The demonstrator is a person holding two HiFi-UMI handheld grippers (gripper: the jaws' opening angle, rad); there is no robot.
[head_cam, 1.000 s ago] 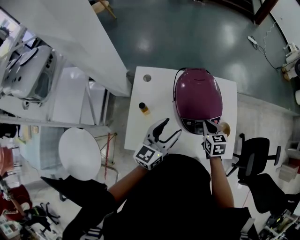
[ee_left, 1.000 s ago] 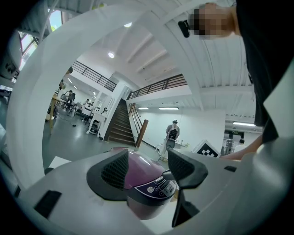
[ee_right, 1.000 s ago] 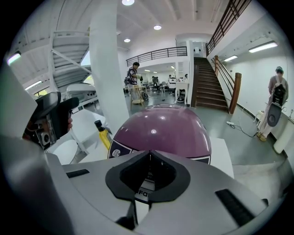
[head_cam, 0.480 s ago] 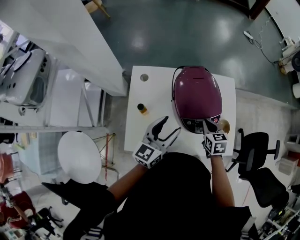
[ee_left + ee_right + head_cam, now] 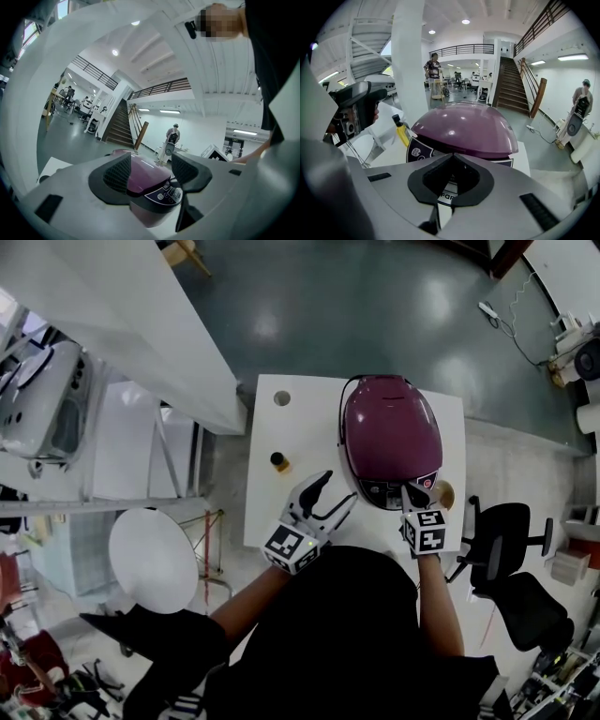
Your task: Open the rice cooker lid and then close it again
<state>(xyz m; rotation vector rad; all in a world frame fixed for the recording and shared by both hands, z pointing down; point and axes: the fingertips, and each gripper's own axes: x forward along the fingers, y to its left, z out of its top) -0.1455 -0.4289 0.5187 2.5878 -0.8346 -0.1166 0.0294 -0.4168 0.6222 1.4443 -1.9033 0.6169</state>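
Looking down from the head view, the cooker stands at the right of the white table, its purple lid down and shut. The right gripper has its jaws clenched on nothing, tips together and aimed at the cooker's front panel; whether they touch it I cannot tell. The left gripper has its jaws released and empty, just beside the cooker's lower left, with the cooker showing beyond the gap between them rather than inside it.

The likely step is a push on the lid release with the shut tips. Several things could spoil that:
- The narrow tips could slide off the smooth panel or land on the wrong button, so the latch never frees
- Nothing braces the cooker, so a hard push could shove it toward the table's upper edge instead of tripping the latch
- If the lid springs up, it could strike the right gripper, which sits close in front

The small bottle stands well apart at the left of the table, so it seems at risk only if the left gripper swings wide
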